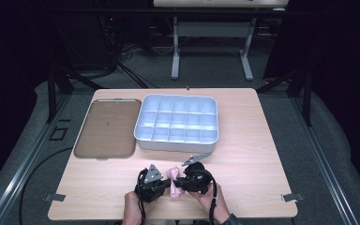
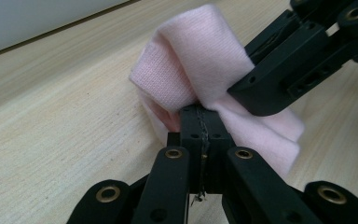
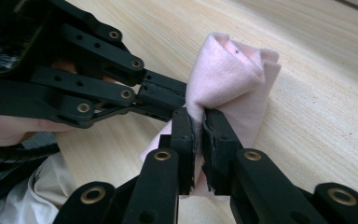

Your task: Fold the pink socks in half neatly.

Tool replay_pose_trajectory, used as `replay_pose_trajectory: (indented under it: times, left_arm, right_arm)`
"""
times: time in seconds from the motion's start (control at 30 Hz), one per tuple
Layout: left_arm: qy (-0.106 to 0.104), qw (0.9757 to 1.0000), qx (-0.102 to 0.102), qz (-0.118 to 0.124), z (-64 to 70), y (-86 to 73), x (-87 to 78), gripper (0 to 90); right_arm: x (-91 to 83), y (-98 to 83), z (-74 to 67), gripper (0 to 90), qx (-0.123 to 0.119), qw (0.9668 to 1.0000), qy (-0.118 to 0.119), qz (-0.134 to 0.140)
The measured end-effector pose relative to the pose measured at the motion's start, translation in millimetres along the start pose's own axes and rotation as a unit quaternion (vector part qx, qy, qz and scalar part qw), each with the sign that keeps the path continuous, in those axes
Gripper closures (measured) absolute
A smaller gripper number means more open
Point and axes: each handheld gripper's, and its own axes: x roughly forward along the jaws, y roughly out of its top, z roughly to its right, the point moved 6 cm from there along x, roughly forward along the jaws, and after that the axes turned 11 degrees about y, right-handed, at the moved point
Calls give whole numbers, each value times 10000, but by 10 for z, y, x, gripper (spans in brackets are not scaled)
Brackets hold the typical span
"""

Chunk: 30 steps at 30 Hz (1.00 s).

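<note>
A small pink knitted cloth (image 1: 174,183) lies bunched near the table's front edge, between the two grippers. My left gripper (image 1: 164,186) is shut on the cloth's edge (image 2: 186,60); its pads (image 2: 192,126) meet with fabric pinched between them. From the other side, my right gripper (image 1: 177,184) is shut on the same cloth (image 3: 233,74), its pads (image 3: 214,130) pressing a fold. The two grippers stand tip to tip; the right one's jaws cross the upper right of the left gripper view. A fold of the cloth stands up above both grips.
A white compartment tray (image 1: 176,123) with several empty cells sits beyond the grippers at mid-table. A brown flat tray (image 1: 107,128) lies to its left. The wooden table (image 1: 258,140) has bare room on the right. A person's hands hold both grippers at the front edge.
</note>
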Motion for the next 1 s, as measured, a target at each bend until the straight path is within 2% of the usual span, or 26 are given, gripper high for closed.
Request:
replay_pose_trajectory:
  times: [0.13, 0.17, 0.27, 0.3, 0.4, 0.5, 0.63, 0.67, 0.77, 0.87, 1.0]
  left_arm:
    - [44, 10000, 56, -9, -18, -6, -30, 896]
    - [63, 10000, 51, -6, -15, -7, -41, 896]
    - [108, 9999, 79, -59, -4, -20, -66, 896]
    - [190, 9998, 104, -27, -6, -19, -67, 896]
    - [200, 9998, 75, -62, -13, -23, -57, 895]
    - [194, 9997, 115, -111, -19, -32, -33, 896]
    - [139, 9999, -12, -101, -31, -44, -13, 897]
    - [137, 9999, 1, -101, -37, -47, -11, 897]
    - [174, 9997, 28, -148, -46, -65, 6, 897]
    - [74, 9999, -96, -83, -63, -78, 11, 897]
    - [41, 9999, -111, -67, -69, -78, 14, 897]
  right_arm:
    - [11, -28, 62, 836, 100, 9999, 8, 66]
    - [-5, -36, 81, 836, 53, 10000, -48, -5]
    - [0, -38, 83, 836, 113, 9999, -57, 87]
    - [0, -36, 80, 836, 105, 9999, -44, 81]
    - [-8, -35, 78, 835, 43, 9999, -96, 4]
    - [0, -29, 70, 835, 35, 9999, -91, 30]
    - [10, -22, 59, 832, -21, 9999, -98, 31]
    - [22, -18, 49, 830, -30, 10000, -40, 59]
    - [51, -12, 59, 829, -28, 9999, -88, 83]
    - [68, -10, 61, 827, -54, 9999, -87, 123]
    - [97, -21, 58, 827, -62, 9999, -50, 125]
